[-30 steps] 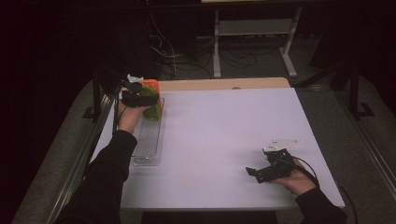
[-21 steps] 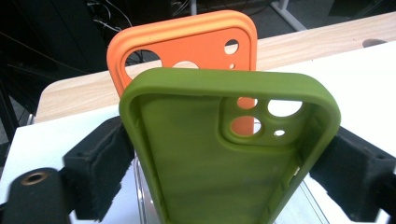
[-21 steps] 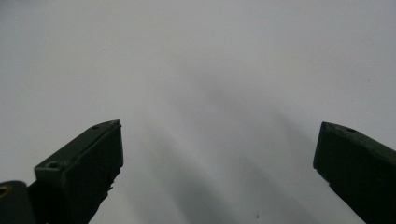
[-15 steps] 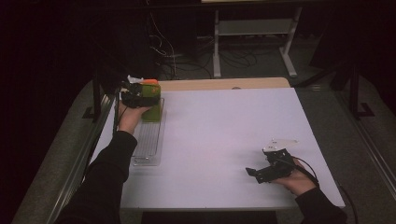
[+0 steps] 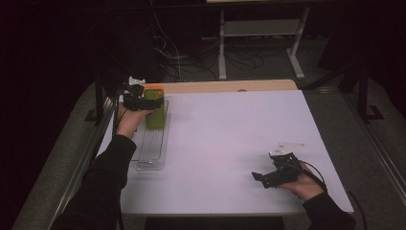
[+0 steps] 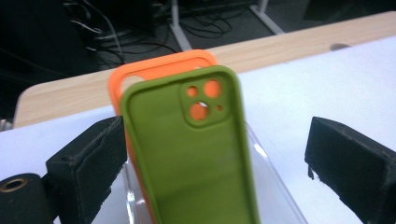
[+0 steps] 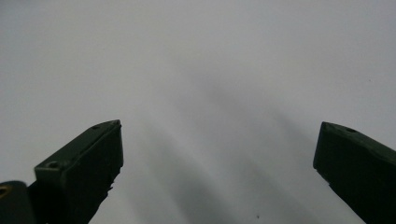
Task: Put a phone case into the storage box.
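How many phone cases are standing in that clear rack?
2. A green phone case stands upright at the far end of the clear rack, between the open left gripper's jaws; an orange phone case stands right behind it. More may be hidden behind them.

A white table [image 5: 225, 143] carries the work, with a strip of pale wood [image 5: 225, 86] showing along its far edge. A clear rack [image 5: 152, 143] lies on it near the left edge, running front to back. Two phone cases stand upright at the rack's far end, a green case [image 5: 156, 112] in front of an orange case [image 5: 153, 88].
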Tool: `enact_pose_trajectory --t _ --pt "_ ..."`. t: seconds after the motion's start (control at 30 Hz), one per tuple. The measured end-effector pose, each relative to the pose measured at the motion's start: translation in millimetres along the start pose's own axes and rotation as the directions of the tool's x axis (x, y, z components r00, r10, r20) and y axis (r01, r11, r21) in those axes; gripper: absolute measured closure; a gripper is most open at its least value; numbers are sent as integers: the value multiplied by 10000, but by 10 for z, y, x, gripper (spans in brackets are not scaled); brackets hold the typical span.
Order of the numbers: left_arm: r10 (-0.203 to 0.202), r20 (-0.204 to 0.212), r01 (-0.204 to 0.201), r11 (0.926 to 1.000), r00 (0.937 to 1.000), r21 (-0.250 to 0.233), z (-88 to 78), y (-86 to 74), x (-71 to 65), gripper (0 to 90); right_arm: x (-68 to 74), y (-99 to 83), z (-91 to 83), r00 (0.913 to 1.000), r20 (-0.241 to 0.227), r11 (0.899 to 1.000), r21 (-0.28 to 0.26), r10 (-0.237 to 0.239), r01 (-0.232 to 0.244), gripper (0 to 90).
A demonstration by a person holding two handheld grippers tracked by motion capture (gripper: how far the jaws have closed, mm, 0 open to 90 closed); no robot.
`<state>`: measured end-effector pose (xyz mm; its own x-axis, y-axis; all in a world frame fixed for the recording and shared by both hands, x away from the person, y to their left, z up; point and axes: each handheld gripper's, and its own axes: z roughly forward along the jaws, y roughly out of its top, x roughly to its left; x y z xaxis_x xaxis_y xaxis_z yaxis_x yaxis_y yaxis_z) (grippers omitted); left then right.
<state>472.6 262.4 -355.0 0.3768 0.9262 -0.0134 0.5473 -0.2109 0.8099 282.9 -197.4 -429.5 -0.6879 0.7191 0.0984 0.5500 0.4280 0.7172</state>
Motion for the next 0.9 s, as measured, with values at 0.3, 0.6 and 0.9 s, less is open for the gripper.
enact_pose_trajectory --t 0.3,0.6,0.9 --pt "564 1394 -591 9981 9886 154 -227 17 -125 52 6 3 5 10000 -43 10000 -38 -48 48 7" --pt "1114 2630 -1161 9932 9584 24 -492 -11 -313 52 16 18 -6 10000 -57 9999 -144 -50 49 7" --pt "1558 3240 -1597 9871 9331 -147 -704 -94 -450 52 19 28 -6 9999 -94 9993 -351 -108 105 7"
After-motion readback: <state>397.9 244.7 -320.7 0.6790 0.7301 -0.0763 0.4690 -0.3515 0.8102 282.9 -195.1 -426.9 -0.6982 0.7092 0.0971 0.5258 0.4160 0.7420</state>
